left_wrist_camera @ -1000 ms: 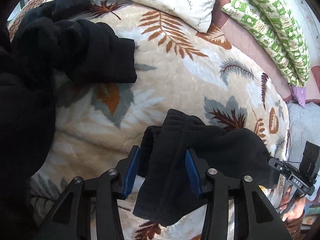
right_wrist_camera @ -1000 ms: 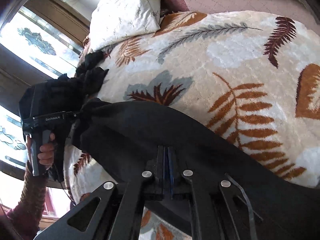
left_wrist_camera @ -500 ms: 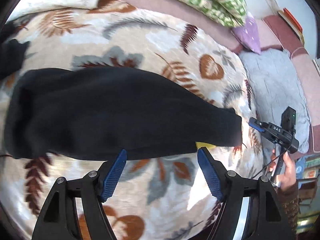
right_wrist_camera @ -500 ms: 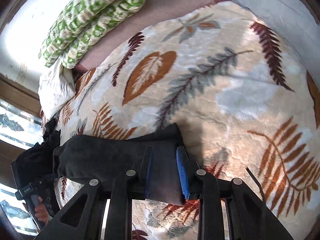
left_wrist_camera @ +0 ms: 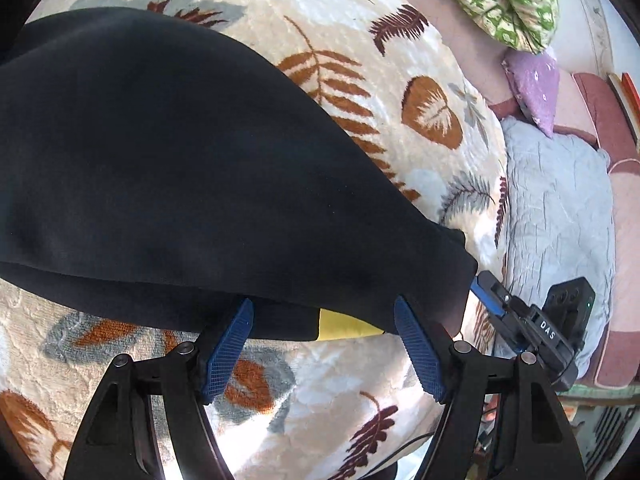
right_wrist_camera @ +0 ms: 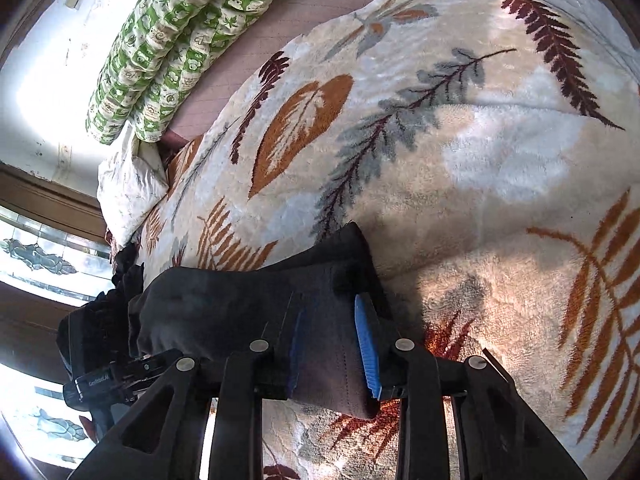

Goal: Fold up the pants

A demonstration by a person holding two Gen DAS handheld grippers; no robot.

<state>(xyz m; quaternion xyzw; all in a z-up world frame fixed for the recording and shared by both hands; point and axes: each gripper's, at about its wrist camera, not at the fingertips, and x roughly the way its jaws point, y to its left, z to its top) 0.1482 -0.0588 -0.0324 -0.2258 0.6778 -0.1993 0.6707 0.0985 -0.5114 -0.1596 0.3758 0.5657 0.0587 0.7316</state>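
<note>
Counts:
- black pants: 1
- leaf-print blanket: 1
- green patterned quilt: 1
- white pillow: 1
- purple cushion: 1
- grey cover: 1
- grippers: 2, left gripper, right gripper
- dark cloth heap at far edge: maybe 1, unclear

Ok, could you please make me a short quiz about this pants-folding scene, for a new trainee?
1. True or false: the black pants lie on a leaf-patterned blanket.
2. Which colour peeks from under the pants' edge, in front of the left gripper? A yellow, B red, C purple.
3. Fill in: the rolled quilt is cream and ____.
Key: 1 true; 2 A; 3 green.
</note>
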